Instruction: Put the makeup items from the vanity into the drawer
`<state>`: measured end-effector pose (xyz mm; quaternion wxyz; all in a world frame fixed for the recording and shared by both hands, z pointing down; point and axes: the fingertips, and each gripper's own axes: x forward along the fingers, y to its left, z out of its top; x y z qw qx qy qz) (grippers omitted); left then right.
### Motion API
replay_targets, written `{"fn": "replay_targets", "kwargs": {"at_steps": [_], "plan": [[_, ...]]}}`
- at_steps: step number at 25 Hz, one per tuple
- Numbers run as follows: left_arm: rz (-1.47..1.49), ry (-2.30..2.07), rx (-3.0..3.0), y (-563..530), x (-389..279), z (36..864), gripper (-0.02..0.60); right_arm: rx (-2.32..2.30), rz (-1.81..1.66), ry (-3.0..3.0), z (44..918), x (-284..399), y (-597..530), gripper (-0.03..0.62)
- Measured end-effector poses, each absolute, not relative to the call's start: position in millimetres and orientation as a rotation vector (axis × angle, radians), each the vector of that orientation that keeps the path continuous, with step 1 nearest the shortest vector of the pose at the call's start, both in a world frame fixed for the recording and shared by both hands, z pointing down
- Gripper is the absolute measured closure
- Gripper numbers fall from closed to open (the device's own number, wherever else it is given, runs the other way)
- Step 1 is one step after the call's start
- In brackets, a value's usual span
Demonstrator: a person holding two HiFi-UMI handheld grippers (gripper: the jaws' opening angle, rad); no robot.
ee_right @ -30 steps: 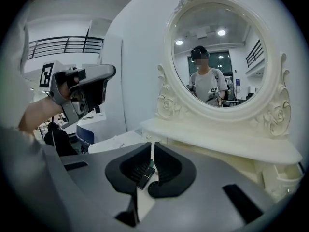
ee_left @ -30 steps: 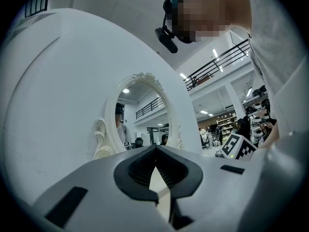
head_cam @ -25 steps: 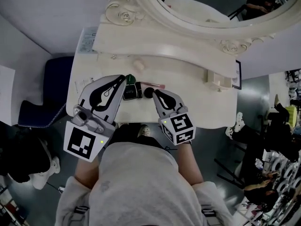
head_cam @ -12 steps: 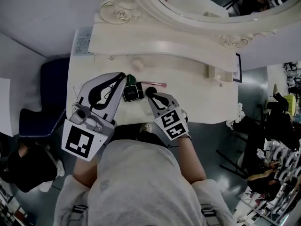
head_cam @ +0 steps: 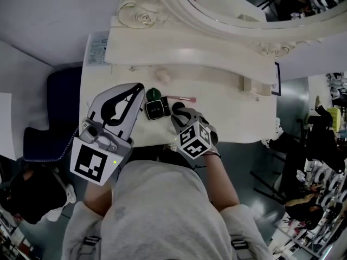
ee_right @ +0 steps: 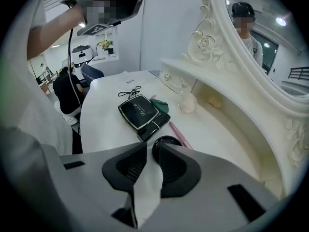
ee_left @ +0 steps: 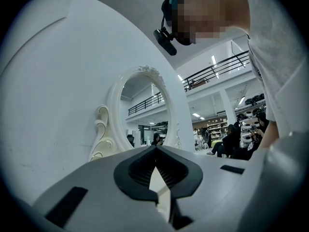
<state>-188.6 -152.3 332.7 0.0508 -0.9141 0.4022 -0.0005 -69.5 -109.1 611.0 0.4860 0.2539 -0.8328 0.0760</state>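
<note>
On the white vanity top (head_cam: 227,104) lie a black square compact (head_cam: 154,109) (ee_right: 137,111), a black tube (ee_right: 155,126) beside it, a green item (head_cam: 151,93) (ee_right: 162,105) and a pink pencil (head_cam: 182,98) (ee_right: 176,132). A small round black pot (ee_right: 166,143) sits right at the tips of my right gripper (head_cam: 176,109) (ee_right: 152,147), whose jaws stand a narrow gap apart with bare table showing between them. My left gripper (head_cam: 142,86) (ee_left: 155,148) hovers left of the compact, tilted up toward the mirror, jaws shut and empty.
An ornate oval mirror (head_cam: 244,15) rises behind a raised shelf (head_cam: 190,56). Small knobs (ee_right: 167,76) mark a shut drawer front under that shelf. A pale puff (head_cam: 161,75) (ee_right: 187,103) lies near it. A printed sheet (head_cam: 97,47) rests at the far left corner.
My right gripper has crept forward and left toward the round pot and rolled, so its marker cube shows another face. The left gripper has hardly moved.
</note>
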Motion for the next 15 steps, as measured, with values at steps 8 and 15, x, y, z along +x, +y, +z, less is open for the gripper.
{"fn": "replay_targets", "kwargs": {"at_steps": [8, 15], "plan": [[-0.003, 1.225, -2.789, -156.7, -191.2, 335.0, 0.568, 0.603, 0.100, -1.989, 611.1, -70.7, -112.1, 0.556], [-0.004, 1.208, -2.790, -157.8, -187.0, 333.6, 0.568, 0.680, 0.134, -2.027, 602.6, -68.1, -116.0, 0.563]]}}
